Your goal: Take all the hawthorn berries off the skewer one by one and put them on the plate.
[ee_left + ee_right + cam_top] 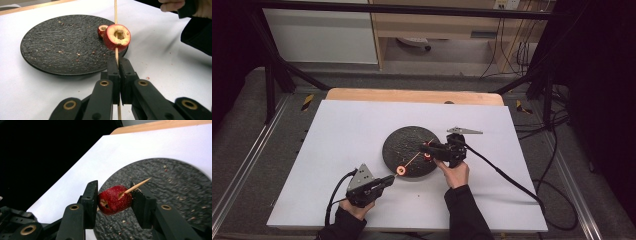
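A thin wooden skewer runs away from my left gripper, whose jaws are shut on its near end. One cored red fruit is threaded on it just past the jaws, over the near rim of the black plate. My right gripper is shut on a second red fruit, and the skewer's pointed tip pokes out of it. In the high view the left gripper sits at the plate's front edge and the right gripper is over the plate.
Another cored fruit lies on the plate beyond the skewered one, among scattered crumbs. The plate stands on a white sheet over the wooden table. Cables trail from both grippers, the right one crossing the sheet.
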Action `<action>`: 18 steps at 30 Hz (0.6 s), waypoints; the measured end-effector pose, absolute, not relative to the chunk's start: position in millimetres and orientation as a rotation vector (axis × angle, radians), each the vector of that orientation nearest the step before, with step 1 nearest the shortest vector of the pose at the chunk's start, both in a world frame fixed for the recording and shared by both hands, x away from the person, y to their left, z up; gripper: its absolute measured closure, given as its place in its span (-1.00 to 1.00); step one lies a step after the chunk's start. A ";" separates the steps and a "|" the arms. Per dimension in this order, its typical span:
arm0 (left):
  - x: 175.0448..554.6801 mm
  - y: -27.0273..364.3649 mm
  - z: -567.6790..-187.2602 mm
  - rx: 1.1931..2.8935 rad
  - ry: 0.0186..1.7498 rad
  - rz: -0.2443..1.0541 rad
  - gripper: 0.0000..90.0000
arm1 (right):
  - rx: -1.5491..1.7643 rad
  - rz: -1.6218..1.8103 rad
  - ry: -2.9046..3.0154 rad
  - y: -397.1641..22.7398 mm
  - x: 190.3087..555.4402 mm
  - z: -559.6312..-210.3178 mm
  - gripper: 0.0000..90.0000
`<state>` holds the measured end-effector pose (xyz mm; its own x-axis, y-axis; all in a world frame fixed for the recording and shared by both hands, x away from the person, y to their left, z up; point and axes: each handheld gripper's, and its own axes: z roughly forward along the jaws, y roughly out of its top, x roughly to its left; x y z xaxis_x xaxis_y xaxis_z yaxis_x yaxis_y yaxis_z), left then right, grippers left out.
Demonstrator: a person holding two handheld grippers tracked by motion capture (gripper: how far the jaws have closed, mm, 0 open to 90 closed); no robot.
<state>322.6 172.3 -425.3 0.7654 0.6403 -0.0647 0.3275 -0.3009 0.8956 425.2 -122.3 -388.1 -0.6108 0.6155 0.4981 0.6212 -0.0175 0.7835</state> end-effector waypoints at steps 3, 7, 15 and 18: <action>322.4 173.0 -424.9 1.907 0.734 0.374 0.96 | -1.399 -1.774 -2.210 -128.3 428.5 -381.9 0.34; 321.7 173.0 -424.6 1.904 0.731 0.375 0.96 | -1.417 -1.793 -2.213 -135.4 432.6 -374.4 0.34; 321.7 174.2 -424.5 1.903 0.735 0.376 0.96 | -1.474 -1.807 -2.225 -149.4 440.7 -362.7 0.34; 322.1 175.2 -424.5 1.900 0.736 0.379 0.96 | -1.499 -1.824 -2.237 -157.3 444.5 -356.5 0.34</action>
